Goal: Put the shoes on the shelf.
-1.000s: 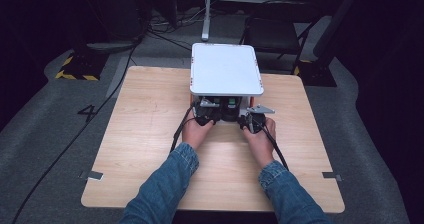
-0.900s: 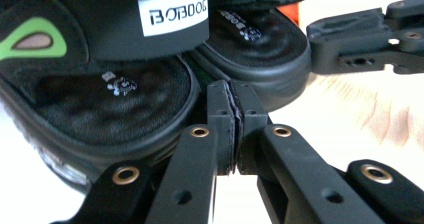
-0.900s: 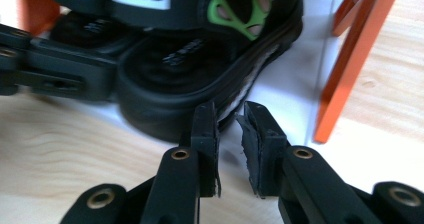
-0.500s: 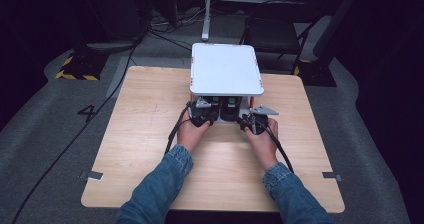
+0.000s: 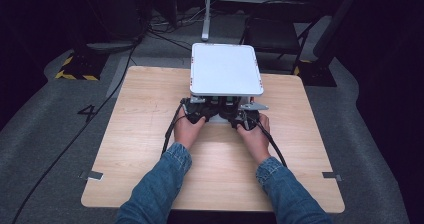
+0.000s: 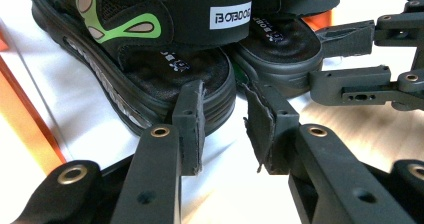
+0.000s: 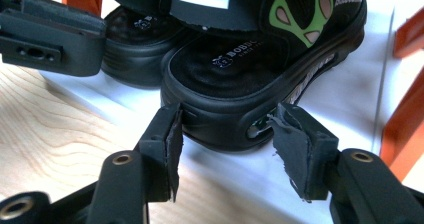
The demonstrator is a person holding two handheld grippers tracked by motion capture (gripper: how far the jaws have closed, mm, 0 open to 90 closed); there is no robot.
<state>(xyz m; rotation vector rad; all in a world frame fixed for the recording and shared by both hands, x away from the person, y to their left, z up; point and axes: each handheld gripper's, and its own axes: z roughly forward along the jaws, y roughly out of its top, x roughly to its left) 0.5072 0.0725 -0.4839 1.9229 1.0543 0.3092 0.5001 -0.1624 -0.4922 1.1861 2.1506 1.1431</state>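
My forearms reach forward side by side, denim sleeves at the wrists. My left tool (image 5: 199, 110) and right tool (image 5: 242, 117) sit close together, each gripped in a hand. Both tools' jaws have just been opening and stand parted, pads pressing on nothing.

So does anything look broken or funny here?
Yes, a bit. The black pads on the left gripper and the right gripper are frayed and peeling at their edges. The two sandals look fine, sitting side by side on the white shelf.
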